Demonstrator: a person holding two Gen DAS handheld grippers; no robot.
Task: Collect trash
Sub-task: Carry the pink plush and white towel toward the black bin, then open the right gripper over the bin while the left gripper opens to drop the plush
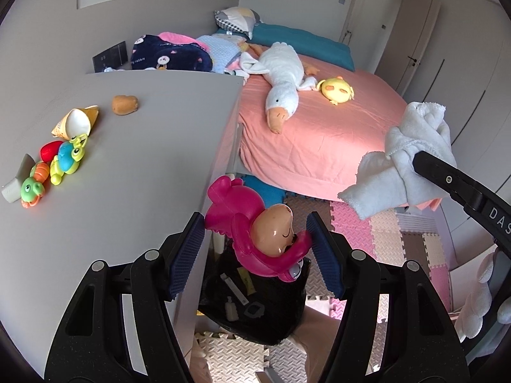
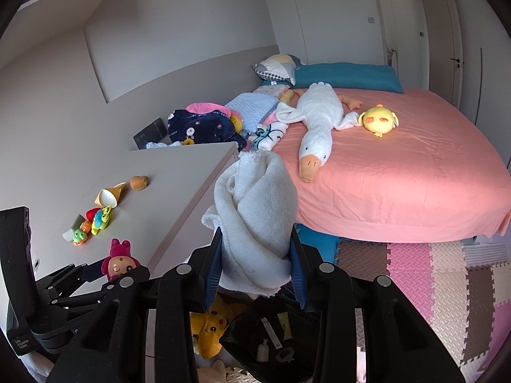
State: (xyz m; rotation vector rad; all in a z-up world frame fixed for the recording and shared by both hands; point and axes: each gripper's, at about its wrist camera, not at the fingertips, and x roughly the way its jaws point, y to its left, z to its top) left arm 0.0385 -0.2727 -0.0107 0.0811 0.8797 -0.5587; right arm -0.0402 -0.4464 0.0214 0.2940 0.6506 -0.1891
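Left wrist view: the left gripper (image 1: pixel 255 239) is clamped on a pink doll (image 1: pixel 255 233), holding it just past the edge of the grey table (image 1: pixel 143 159) and above an open black trash bag (image 1: pixel 255 312) on the floor. The bag already holds a few small items, a white strip, a yellowish tube and a small bottle among them, so part of the collecting looks done. The doll is not yet dropped; it sits between both pads. Still on the table: a paper cone (image 1: pixel 76 121), a brown lump (image 1: pixel 124 104), a red piece (image 1: pixel 50 150), a cluster of bright plastic toys (image 1: pixel 64 162) and a white block (image 1: pixel 16 182) at the far left. Which of these count as trash cannot be told. At right, the right gripper's finger (image 1: pixel 447 178) carries a white towel (image 1: pixel 412 159) in the air in front of the pink bed (image 1: pixel 335 127). Right wrist view: the right gripper (image 2: pixel 257 265) is closed on the white towel (image 2: pixel 255 223), which stands bunched between the pads, above the bag (image 2: pixel 281 335). The same small items show inside the bag. A yellow plush (image 2: pixel 210 325) lies on the floor just beside the bag. The left gripper (image 2: pixel 105 269) with the doll (image 2: pixel 119 260) shows at lower left by the table edge. Judgement: task is midway, two items held over the bag, several left on the table.
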